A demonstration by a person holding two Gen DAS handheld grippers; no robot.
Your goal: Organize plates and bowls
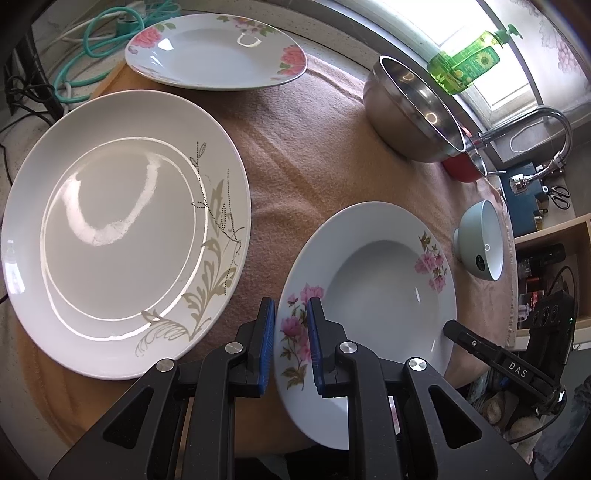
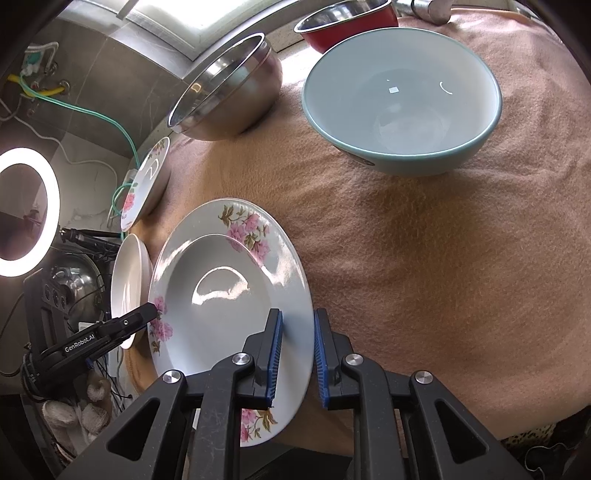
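Bare worktop (image 2: 424, 266) lies open right of the flowered soup plate (image 2: 229, 295); the blue bowl (image 2: 402, 99), steel bowl (image 2: 229, 85) and red bowl (image 2: 347, 26) block the far edge.

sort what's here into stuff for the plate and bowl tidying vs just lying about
For the job: pink-flower deep plate, held by both grippers; large leaf-pattern plate; rose plate; steel bowl; red bowl; pale blue bowl.

Lying about: oil bottle, tap, scissors, ring light, green hose.

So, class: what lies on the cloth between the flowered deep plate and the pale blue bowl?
Nothing: in the right wrist view only bare pink cloth lies between the deep plate and the blue bowl. Both grippers pinch that plate's rim.
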